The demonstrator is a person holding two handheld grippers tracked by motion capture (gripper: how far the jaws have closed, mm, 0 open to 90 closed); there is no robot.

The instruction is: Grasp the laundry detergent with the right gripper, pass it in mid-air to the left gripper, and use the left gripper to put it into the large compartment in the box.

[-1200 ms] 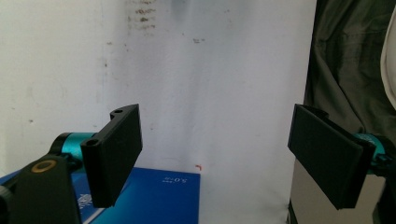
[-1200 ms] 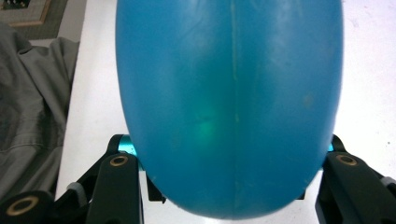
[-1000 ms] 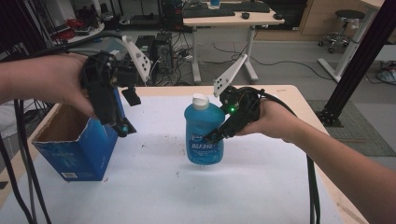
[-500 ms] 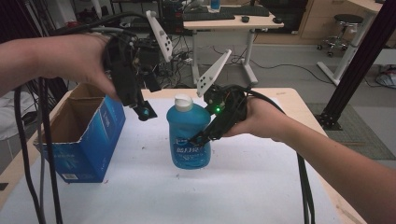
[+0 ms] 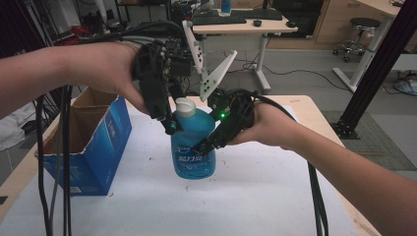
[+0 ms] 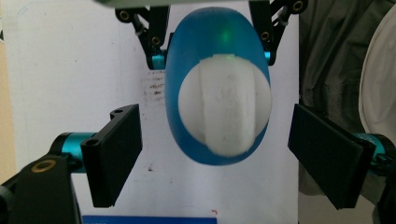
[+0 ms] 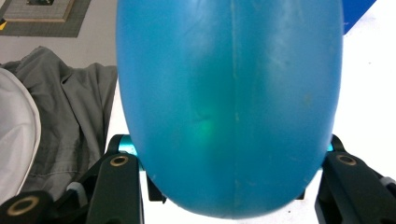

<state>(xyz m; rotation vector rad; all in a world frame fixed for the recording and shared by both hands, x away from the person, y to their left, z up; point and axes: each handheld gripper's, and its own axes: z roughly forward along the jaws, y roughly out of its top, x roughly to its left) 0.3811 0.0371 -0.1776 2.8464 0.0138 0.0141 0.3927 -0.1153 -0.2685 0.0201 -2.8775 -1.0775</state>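
Note:
A blue bottle [image 5: 193, 152] with a white cap [image 5: 185, 105] stands upright over the middle of the white table [image 5: 265, 196]. My right gripper [image 5: 199, 145] comes in from the right and is shut on the bottle's body [image 7: 229, 102], a jaw on each side in the right gripper view [image 7: 231, 177]. My left gripper [image 5: 169, 125] points down just left of the cap. In the left gripper view its open jaws [image 6: 215, 112] straddle the cap [image 6: 224, 109] without touching it. The right gripper [image 6: 212, 51] shows beyond, clamped on the bottle. Whether the bottle's base touches the table is unclear.
An open blue cardboard box [image 5: 93, 147] stands at the table's left, close to the bottle. Cables [image 5: 54, 162] hang from the left hand in front of the box. Grey cloth [image 7: 70, 107] lies off the table's edge. A desk [image 5: 236, 22] and a stool [image 5: 364, 24] stand behind.
The right gripper has carried the bottle leftward toward the box. The left gripper has swung right from over the box to above the bottle's cap. Both hands rose slightly.

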